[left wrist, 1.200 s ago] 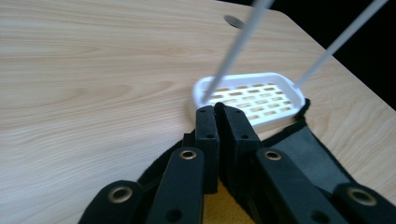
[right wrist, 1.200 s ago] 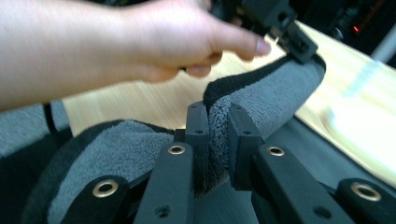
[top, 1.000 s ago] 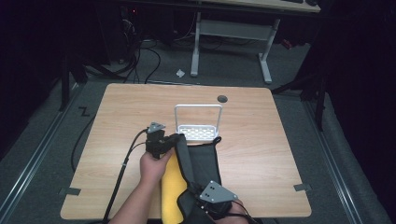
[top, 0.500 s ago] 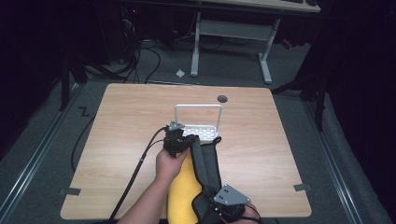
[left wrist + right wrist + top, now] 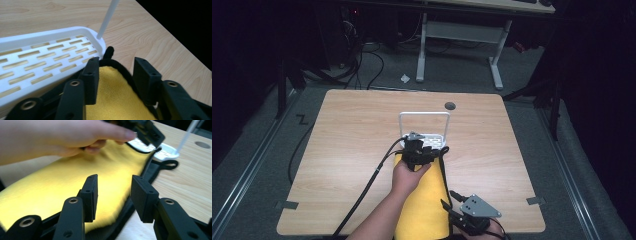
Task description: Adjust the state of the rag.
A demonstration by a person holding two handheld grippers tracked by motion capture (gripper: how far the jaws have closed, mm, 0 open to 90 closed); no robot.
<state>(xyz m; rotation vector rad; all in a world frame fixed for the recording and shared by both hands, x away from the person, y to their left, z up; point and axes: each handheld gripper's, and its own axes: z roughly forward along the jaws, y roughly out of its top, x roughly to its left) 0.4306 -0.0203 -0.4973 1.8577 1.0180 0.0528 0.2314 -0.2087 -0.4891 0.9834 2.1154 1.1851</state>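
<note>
- Your left gripper (image 5: 422, 148) sits over the far end of the yellow cloth (image 5: 422, 205), close to the middle of the table (image 5: 352, 150), with your left hand (image 5: 408, 176) wrapped around its body.
- Its jaws have just been opening: in the left gripper view they stand apart, pads clear of the fabric, with the cloth's black-trimmed far edge (image 5: 117, 65) lying between and below them.
- Just past those jaws, the cloth's end meets the near rim of the white slotted tray (image 5: 50, 55); the cloth's small black loop (image 5: 109, 52) rests against the tray's corner, beside the foot of the tray's white handle (image 5: 106, 21).
- Your right gripper (image 5: 451, 209) is at the near edge of the table, at the right side of the cloth's near end.
- Its jaws have also just been opening: in the right gripper view they stand apart above the cloth's yellow face (image 5: 75, 180) and its black border (image 5: 130, 207), not pressing on it.
- From there the cloth runs away from you in a long strip, flat on the table, up to the tray in the middle.
- Beyond the tray, a small dark round hole (image 5: 450, 105) sits in the tabletop near the far edge.
</note>
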